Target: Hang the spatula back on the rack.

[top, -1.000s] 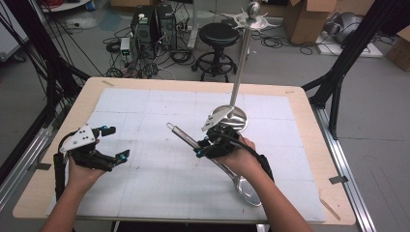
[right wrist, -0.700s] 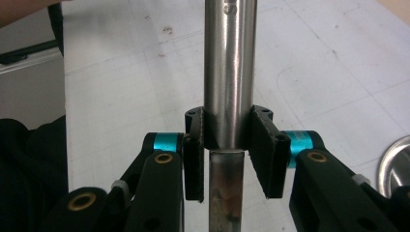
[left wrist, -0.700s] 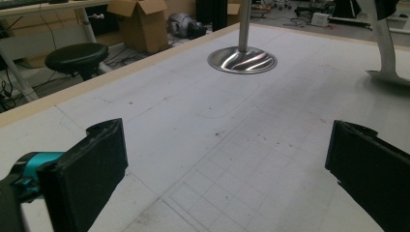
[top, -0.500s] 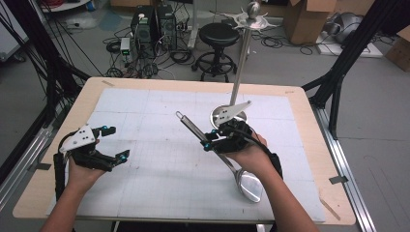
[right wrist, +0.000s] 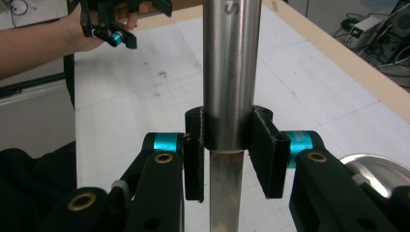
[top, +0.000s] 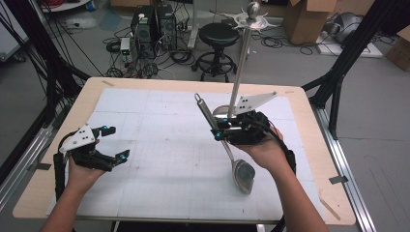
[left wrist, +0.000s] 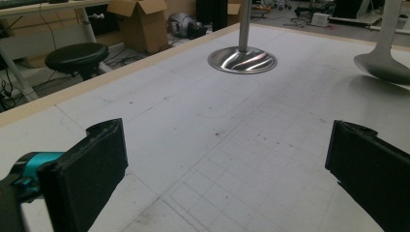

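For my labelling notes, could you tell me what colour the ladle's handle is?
Shiny silver metal ladle, best seen in the right gripper view.

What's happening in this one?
A person works at a table with a gripper in each hand. The right gripper is clamped on the handle of a large metal ladle, held off the table at a slant with its bowl toward the person. Just behind it stands a metal rack, a tall pole on a round base. The left gripper waits open near the table's left side, holding nothing.
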A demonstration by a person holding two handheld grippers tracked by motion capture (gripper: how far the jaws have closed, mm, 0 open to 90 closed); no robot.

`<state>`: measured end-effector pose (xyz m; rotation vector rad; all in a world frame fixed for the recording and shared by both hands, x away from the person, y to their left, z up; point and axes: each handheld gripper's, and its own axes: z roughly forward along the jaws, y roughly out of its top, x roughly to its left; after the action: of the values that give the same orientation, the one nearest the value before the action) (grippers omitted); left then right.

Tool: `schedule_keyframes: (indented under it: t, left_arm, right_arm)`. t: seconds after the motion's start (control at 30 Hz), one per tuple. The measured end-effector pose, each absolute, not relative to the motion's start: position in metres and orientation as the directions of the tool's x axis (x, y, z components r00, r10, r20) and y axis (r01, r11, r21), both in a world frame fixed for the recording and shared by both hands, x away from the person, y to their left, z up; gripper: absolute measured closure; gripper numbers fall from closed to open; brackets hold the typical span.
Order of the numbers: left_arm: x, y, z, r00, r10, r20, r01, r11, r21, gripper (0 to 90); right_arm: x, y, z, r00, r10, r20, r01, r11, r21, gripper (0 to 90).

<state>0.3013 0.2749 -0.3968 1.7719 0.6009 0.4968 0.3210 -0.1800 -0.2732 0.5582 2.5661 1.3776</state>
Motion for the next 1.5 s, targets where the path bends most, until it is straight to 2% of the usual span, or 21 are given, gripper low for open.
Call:
schedule_keyframes:
  t: [0.57,1.13,1.5]
  left_arm:
    - [0.301,0.275,-0.396,0.780,0.625,0.031,0.143,-0.227,0.963,1.7]
    - [0.301,0.275,-0.396,0.781,0.624,0.030,0.143,-0.226,0.964,1.7]
    - [0.301,0.275,-0.397,0.780,0.625,0.029,0.148,-0.230,0.962,1.7]
  right_arm:
    - [0.319,-0.198,-0.250,-0.908,0.417,0.025,0.227,0.442,0.868,69.1]
    - [0.331,-0.225,-0.216,-0.901,0.434,0.019,0.238,0.455,0.858,69.1]
    - [0.334,-0.244,-0.196,-0.887,0.462,-0.020,0.228,0.475,0.850,69.1]
